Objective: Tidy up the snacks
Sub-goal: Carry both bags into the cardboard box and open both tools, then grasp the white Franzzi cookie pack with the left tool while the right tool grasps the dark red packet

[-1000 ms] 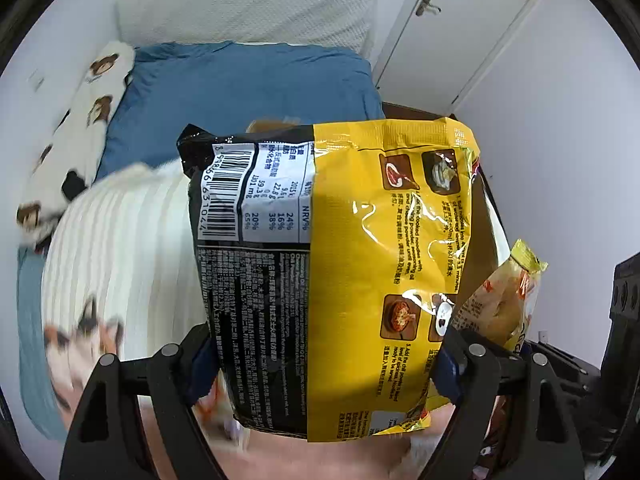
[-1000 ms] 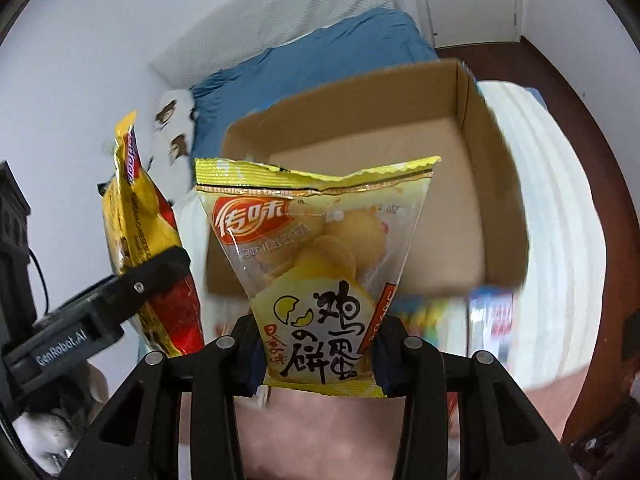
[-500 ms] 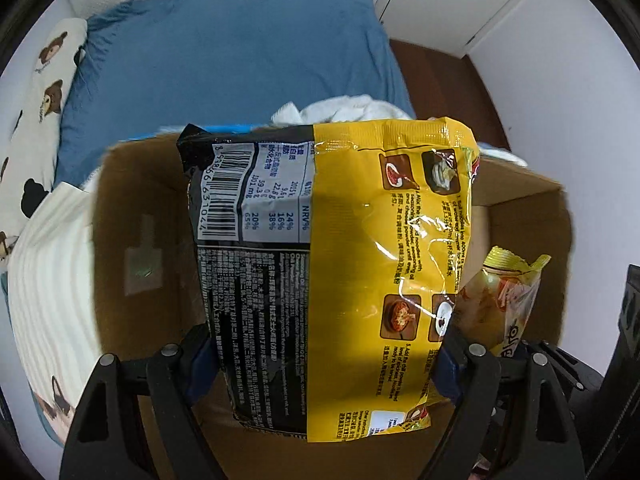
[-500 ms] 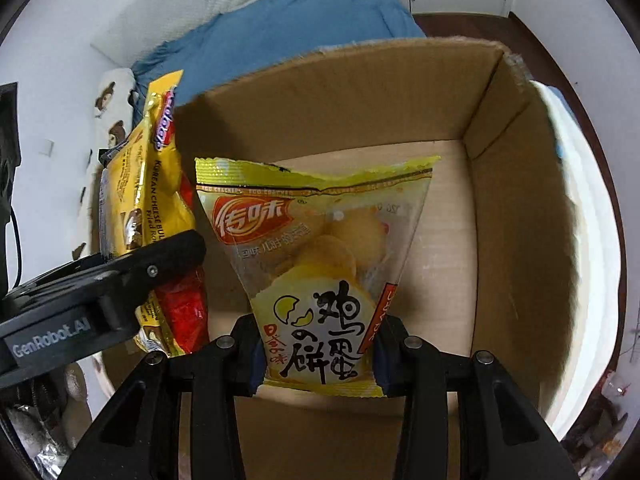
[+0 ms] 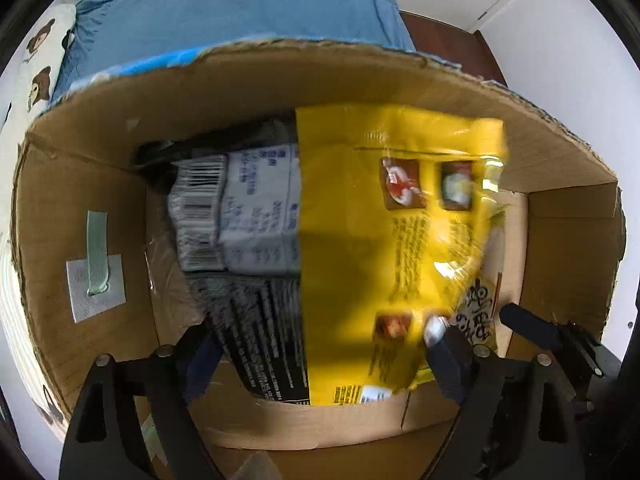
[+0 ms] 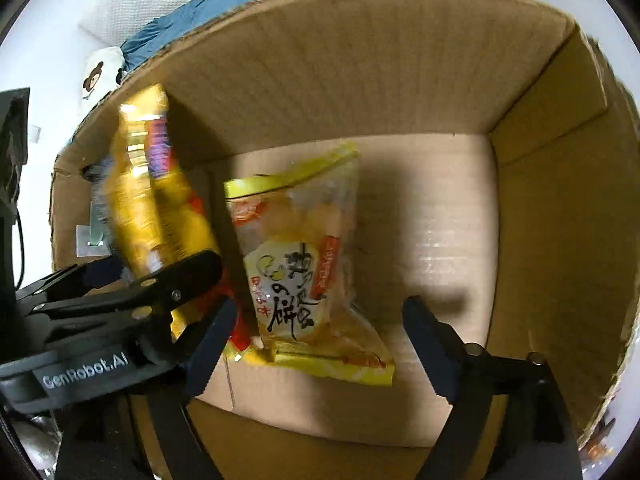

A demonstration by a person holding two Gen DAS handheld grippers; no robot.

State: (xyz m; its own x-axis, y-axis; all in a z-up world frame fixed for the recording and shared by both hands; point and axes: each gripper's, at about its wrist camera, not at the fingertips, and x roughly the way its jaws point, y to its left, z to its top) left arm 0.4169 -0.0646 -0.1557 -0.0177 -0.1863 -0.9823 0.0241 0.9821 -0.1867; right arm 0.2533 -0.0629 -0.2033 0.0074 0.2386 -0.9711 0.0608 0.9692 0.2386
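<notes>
Both grippers are inside an open cardboard box (image 5: 80,184) (image 6: 360,60). My left gripper (image 5: 324,356) is open; the yellow and black noodle packet (image 5: 360,248) is blurred and sits between and beyond its spread fingers, loose. It also shows in the right wrist view (image 6: 148,196). My right gripper (image 6: 316,336) is open, its fingers wide apart. The clear and yellow biscuit bag (image 6: 304,272) lies on the box floor between them, free of the pads. Part of it shows in the left wrist view (image 5: 480,316).
The box stands on a bed with a blue duvet (image 5: 240,4) and a bear-print pillow (image 5: 40,56). A white tape patch (image 5: 96,284) is on the box's left wall. The left gripper's body (image 6: 80,340) crowds the right view's left side.
Both grippers went down into the box and opened. The noodle packet and the biscuit bag left the jaws and dropped to the box floor.
</notes>
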